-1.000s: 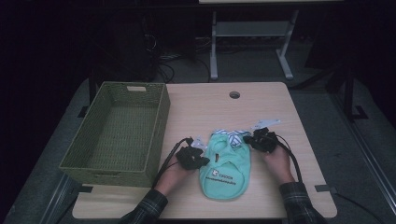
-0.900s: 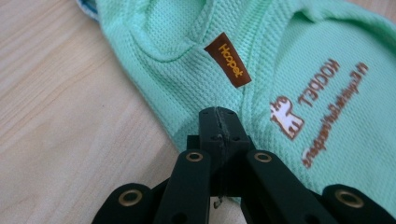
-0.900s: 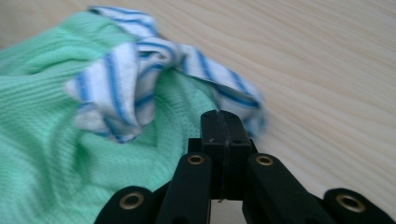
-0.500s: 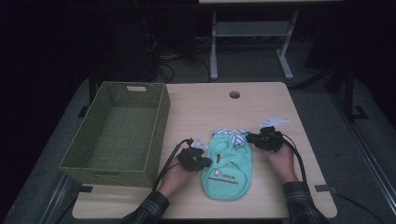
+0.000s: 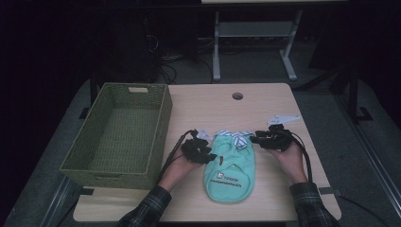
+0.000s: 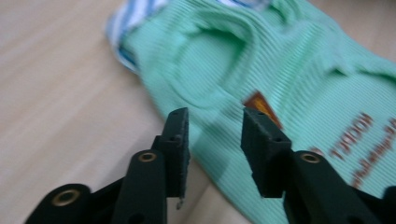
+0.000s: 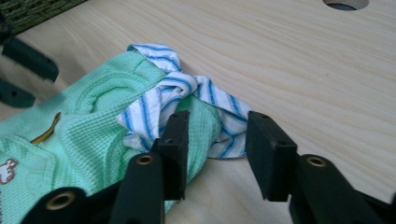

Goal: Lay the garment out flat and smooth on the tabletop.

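My left tongs stand partly apart, having just been opening, and nothing is pinched between the pads; the edge of the green garment lies under and just past the tips, beside its round armhole. My right tongs are parted about as far, also just opened, with the garment's blue-and-white striped trim bunched right in front of the gap but not clamped.

From the high view, the left tongs sit at the garment's left shoulder and the right tongs at its right shoulder, one on each side of the collar end. The garment lies flat on the wooden surface, printed side up, its hem toward me. A woven green basket stands to the left of my left hand, close but apart from the garment. A small white tag lies just beyond the right tongs, and a round cable hole sits near the surface's far edge.
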Demonstrator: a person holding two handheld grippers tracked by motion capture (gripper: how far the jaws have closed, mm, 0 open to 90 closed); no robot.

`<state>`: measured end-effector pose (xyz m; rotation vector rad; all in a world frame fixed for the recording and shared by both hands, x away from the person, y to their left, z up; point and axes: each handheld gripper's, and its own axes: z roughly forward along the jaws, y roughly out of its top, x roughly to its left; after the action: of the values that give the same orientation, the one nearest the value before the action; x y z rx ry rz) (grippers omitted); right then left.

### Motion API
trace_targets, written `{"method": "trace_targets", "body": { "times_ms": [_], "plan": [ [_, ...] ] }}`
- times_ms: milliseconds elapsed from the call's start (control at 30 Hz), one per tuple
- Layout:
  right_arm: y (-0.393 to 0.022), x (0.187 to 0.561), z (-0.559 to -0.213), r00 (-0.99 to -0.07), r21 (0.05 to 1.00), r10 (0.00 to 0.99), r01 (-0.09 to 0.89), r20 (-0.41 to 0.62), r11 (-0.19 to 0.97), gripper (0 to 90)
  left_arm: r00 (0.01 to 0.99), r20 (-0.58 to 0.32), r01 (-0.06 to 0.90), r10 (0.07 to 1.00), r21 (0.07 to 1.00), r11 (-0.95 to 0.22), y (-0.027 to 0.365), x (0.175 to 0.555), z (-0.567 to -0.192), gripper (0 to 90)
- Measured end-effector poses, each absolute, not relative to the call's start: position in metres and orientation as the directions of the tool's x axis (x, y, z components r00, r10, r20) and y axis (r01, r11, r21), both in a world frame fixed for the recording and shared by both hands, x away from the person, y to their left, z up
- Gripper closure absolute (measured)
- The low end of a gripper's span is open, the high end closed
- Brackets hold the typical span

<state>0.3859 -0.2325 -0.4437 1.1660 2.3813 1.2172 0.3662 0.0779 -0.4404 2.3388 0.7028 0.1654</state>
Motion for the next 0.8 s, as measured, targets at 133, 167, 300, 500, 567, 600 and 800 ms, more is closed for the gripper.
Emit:
{"method": "trace_targets", "body": {
  "times_ms": [133,167,300,500,567,600,800],
  "plan": [
    [-0.233,0.389,-0.444,-0.661,0.749,0.734,0.564,0.156,0.348,54.1,0.844,-0.083,0.451,0.529,0.643,-0.619,0.080,0.380,-0.439,55.3],
    [-0.233,0.390,-0.444,-0.662,0.748,0.734,0.562,0.152,0.353,53.9,0.843,-0.078,0.449,0.532,0.645,-0.618,0.080,0.383,-0.438,54.1],
    [-0.233,0.392,-0.443,-0.658,0.752,0.737,0.563,0.156,0.344,53.0,0.830,-0.087,0.462,0.551,0.661,-0.591,0.079,0.398,-0.433,51.5],
    [-0.229,0.397,-0.442,-0.659,0.747,0.736,0.566,0.155,0.349,52.1,0.819,-0.080,0.470,0.568,0.662,-0.584,0.073,0.416,-0.430,48.9],
    [-0.228,0.399,-0.442,-0.663,0.749,0.734,0.561,0.151,0.353,52.0,0.815,-0.074,0.469,0.575,0.665,-0.581,0.071,0.421,-0.430,48.3],
    [-0.227,0.401,-0.441,-0.663,0.749,0.733,0.561,0.152,0.352,51.9,0.811,-0.073,0.472,0.580,0.667,-0.577,0.070,0.423,-0.430,48.1],
    [-0.223,0.404,-0.442,-0.664,0.746,0.734,0.559,0.143,0.361,51.3,0.805,-0.073,0.484,0.589,0.655,-0.580,0.065,0.434,-0.434,46.8]
  ]
}}
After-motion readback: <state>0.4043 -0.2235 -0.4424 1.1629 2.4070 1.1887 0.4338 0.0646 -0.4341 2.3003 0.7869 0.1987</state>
